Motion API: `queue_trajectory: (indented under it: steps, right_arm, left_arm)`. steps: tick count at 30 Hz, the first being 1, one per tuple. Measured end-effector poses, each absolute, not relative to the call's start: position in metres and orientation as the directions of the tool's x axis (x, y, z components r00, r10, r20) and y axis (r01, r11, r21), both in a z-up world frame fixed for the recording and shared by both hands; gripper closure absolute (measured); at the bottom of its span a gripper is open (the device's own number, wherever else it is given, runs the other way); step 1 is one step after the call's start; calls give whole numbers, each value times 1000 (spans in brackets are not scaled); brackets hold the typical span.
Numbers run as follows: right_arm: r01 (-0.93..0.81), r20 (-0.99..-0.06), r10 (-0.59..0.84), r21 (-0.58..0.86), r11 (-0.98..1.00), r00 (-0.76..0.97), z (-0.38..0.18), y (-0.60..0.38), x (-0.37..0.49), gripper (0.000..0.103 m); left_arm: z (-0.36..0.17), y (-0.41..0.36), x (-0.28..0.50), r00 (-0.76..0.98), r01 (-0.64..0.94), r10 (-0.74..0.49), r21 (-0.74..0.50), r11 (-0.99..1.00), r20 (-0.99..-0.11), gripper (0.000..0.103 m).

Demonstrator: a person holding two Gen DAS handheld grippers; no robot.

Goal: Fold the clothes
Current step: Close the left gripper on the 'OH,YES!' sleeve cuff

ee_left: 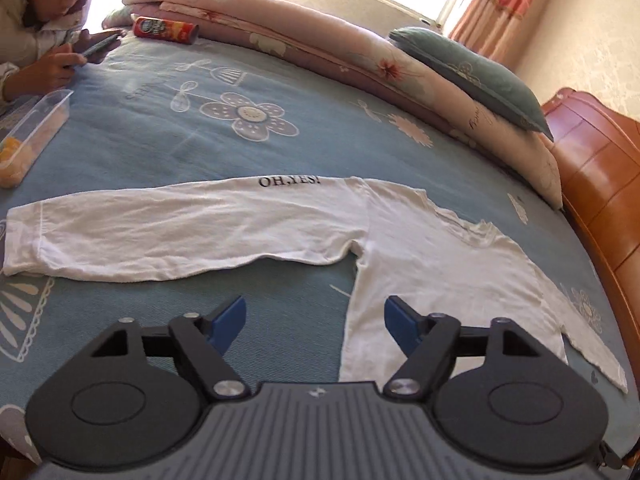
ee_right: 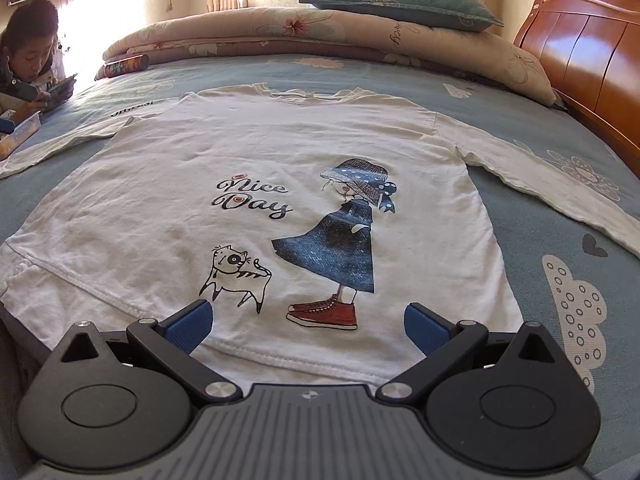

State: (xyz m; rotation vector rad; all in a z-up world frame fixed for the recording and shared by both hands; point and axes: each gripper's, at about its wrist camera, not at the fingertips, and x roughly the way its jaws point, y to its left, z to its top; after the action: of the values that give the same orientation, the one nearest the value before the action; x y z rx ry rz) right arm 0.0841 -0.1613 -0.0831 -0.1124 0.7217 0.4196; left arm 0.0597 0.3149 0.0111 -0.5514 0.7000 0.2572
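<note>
Black claw [ee_left: 315, 322] arms, blue pads [ee_left: 232, 316], silver screws, ribbed grey body

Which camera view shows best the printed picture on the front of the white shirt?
The right wrist view: the white shirt lies flat there, its printed picture fully visible. The left wrist view shows only a plain sleeve and one side of the body.

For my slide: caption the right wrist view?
Open right tool above white long-sleeved printed cotton shirt spread flat on blue floral bedspread.
</note>
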Motion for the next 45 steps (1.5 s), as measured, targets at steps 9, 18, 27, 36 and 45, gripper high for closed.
queue_trajectory:
  steps: [9,18,27,36,45]
  right_arm:
    - [-360,-659,369,156,920,656,-90,-161,98,0]
    - [-368,-666,310,56,928,679,-95,-150,99,0]
    - [-356,-666,270,7,934,696,-98,-145,100,0]
    - [-353,-661,264,-1,935,703,-100,-143,100,0]
    - [-351,-657,261,-6,936,707,-101,-141,102,0]
  left_arm:
    - [-71,435,-5,812,-578,140,-745,333,-567,47]
    - [-107,467,3,780,-621,222,-767,163,-584,52]
    - [-126,482,6,827,-535,266,-838,105,-495,51]
    - [-126,487,10,821,-514,331,-854,77,-465,51]
    - [-122,493,20,813,-533,349,-837,125,-465,50]
